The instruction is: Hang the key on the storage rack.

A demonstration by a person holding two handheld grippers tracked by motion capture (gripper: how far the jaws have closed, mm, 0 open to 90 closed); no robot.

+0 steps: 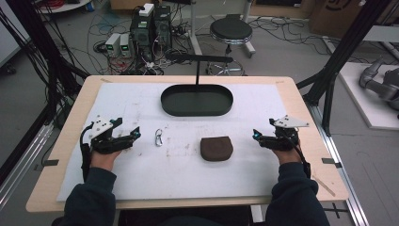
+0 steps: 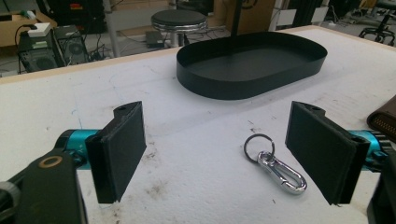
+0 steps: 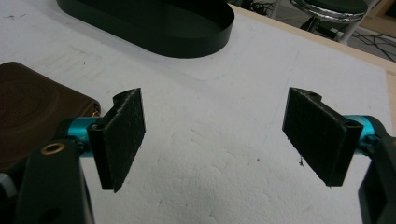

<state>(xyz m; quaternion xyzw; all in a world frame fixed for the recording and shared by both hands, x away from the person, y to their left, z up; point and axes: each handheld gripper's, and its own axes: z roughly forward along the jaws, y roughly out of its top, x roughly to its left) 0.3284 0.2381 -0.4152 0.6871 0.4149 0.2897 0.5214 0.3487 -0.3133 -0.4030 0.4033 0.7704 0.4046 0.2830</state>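
Both hand-held grippers gape empty; silver carabiner clip (image 2: 275, 164) with dark ring, on mat

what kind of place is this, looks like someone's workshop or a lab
Most likely a robotics or data-collection lab. Computer towers sit on the floor amid tangled cables, a black metal frame surrounds the table, and part of a grey robot arm lies off to the right.

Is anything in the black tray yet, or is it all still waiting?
Nothing looks done yet. The black tray is empty. The key clip and brown wallet both lie on the white mat in front of it. Nothing is in hand: the left gripper and right gripper sit open, holding nothing. If the tray is the goal, both things remain.
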